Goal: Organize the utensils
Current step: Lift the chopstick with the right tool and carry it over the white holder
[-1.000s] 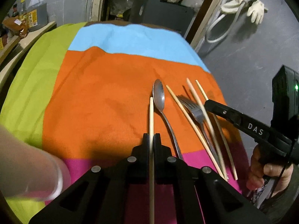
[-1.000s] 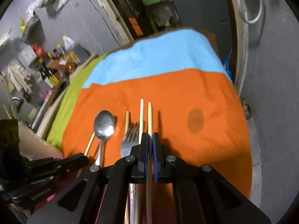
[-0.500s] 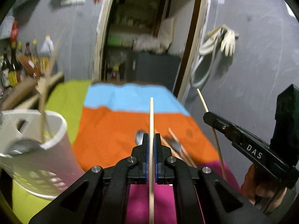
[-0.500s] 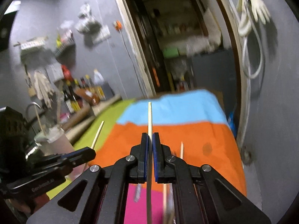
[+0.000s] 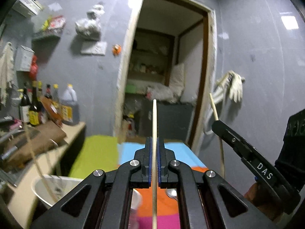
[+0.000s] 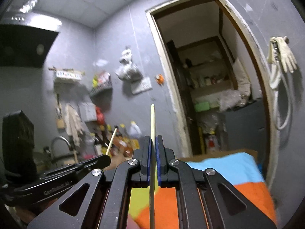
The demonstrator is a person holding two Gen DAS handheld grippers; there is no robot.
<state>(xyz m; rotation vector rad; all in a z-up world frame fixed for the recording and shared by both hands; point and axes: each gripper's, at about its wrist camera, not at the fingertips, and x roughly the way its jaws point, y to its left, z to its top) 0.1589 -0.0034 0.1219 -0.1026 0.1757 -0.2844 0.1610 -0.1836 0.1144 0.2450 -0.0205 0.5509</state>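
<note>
Both my left tool (image 5: 154, 140) and right tool (image 6: 153, 139) clamp one chopstick (image 5: 154, 118) each; I'd tip them down over the white holder (image 5: 44, 188), lower left, blurred.

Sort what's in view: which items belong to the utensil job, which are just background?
Job:
- left gripper, shut on a chopstick
- right gripper, shut on a second chopstick
- white utensil holder
- spoon on the striped cloth

Background:
- sauce bottles
- gloves on the wall
- faucet
- doorway to the storage room
</note>
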